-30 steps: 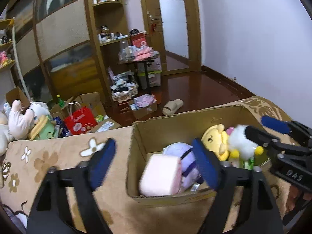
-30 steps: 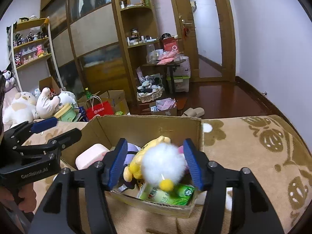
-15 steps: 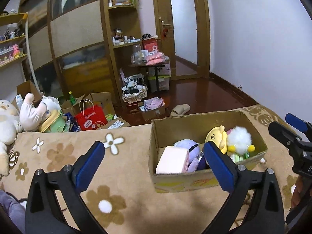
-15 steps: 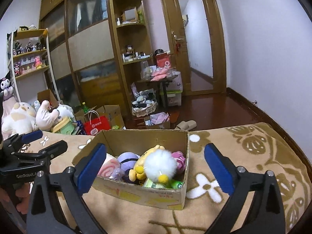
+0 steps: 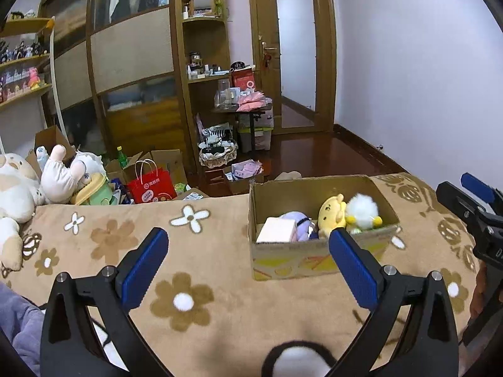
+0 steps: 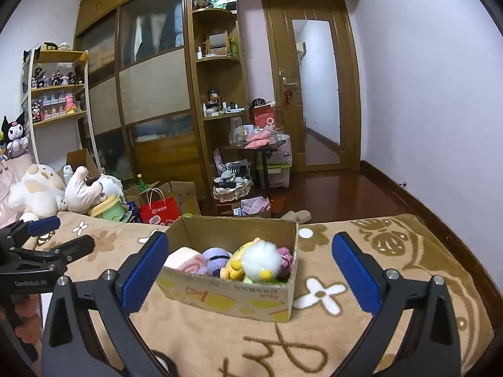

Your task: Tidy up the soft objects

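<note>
A cardboard box [image 5: 317, 259] [image 6: 232, 295] stands on the tan flowered blanket [image 5: 220, 282]. It holds a white fluffy toy [image 5: 361, 210] [image 6: 262, 260], a yellow plush [image 5: 331, 213] [image 6: 234, 265], a purple plush [image 5: 298, 223] [image 6: 215, 256] and a pink soft block [image 5: 276, 234] [image 6: 185, 260]. My left gripper [image 5: 248, 270] is open and empty, back from the box. My right gripper [image 6: 250, 273] is open and empty, facing the box from a distance. A black and white plush [image 5: 297, 361] lies just below the left gripper.
Large plush toys [image 5: 59, 176] [image 6: 41, 191] pile at the blanket's left end. A red paper bag [image 5: 152, 187], cardboard boxes and a basket [image 5: 218, 154] crowd the floor beyond. Wardrobe, shelves and a door line the far wall.
Both grippers have pulled back and up from the box and opened wide. The white fluffy toy now rests in the box, and the box looks smaller and farther.
</note>
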